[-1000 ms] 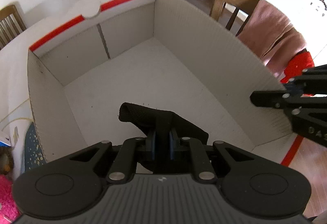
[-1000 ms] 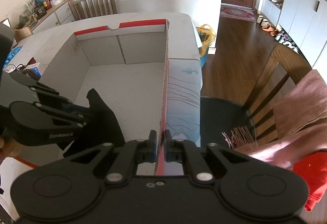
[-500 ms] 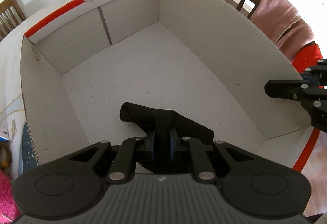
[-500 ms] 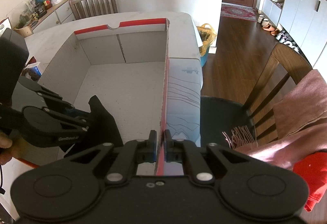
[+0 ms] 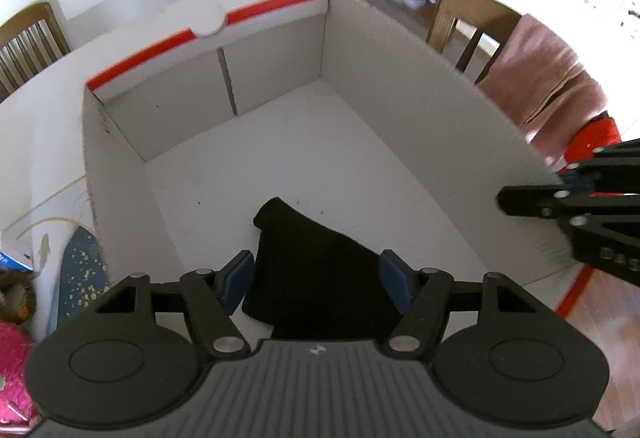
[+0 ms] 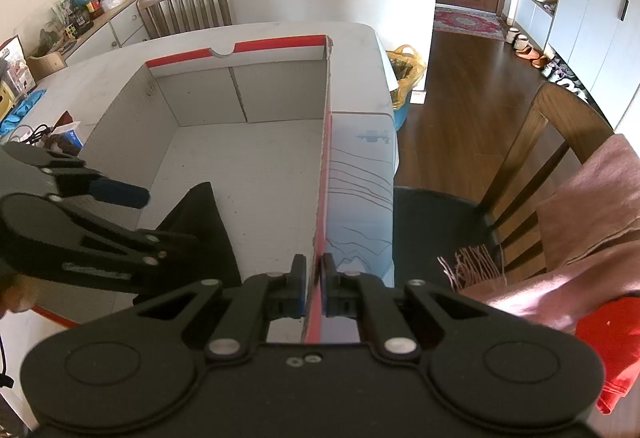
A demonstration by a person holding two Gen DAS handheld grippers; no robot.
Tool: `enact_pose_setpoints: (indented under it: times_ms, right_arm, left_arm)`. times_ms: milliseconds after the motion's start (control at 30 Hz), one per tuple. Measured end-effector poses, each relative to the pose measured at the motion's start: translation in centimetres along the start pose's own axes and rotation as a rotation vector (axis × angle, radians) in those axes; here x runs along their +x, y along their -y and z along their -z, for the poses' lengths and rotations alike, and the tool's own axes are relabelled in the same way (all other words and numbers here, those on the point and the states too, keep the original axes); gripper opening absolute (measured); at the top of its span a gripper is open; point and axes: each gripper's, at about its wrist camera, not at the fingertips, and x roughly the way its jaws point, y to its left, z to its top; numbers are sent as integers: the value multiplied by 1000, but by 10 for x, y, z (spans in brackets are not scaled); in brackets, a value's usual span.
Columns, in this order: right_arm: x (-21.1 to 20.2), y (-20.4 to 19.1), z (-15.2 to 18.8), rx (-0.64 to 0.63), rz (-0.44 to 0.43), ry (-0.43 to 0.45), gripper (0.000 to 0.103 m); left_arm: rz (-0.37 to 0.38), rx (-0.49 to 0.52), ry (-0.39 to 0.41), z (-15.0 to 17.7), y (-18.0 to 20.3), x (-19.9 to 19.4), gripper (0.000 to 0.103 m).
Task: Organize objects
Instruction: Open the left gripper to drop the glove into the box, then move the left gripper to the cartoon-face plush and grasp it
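left gripper (image 5: 318,280) fingers opening, blue pads clear of the black cloth (image 5: 316,274), which sits btwn them w/o being pressed. cloth lies on the floor of the open white box (image 5: 400,86) w/ red trim, at the near end. box stands on the white tabletop (image 6: 360,38). right gripper (image 6: 311,286) fingers clenched on the box's right wall, at its red top edge near the front corner.

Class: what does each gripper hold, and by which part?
Right gripper: cardboard box, by its side wall's top edge. Left gripper: nothing; jaws opening around the black cloth.
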Motion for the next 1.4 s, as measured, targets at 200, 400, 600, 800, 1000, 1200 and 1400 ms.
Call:
enact_pose_setpoints:
  times_ms: [200,400,600,800,1000,1200,1400]
  right_arm:
    - [1,0,0,-4,2,-2,6]
    - [1,-3,0,-9,18,-6,6]
    - [2,-10,-1,8,61,-9,4]
    - [9,-13,2,38,97,-37,3]
    - [9,-17,2,74,116,-47,2]
    - [9,-19,2,95,137,-54,2]
    - [7,-27,5,102,148,-61,2]
  left_arm:
    - [-5,-27,69,8,-1,-37,68]
    - [-14,-80,141,23,-19,-78,68]
    - [-45,-129,192,49,-53,-109,70]
    - [-102,-194,218,82,-99,-136,77]
    - [-168,-275,228,115,-149,-152,81]
    - [-217,-327,220,133,-194,-155,83]
    - [-227,-318,217,135,-216,-154,82]
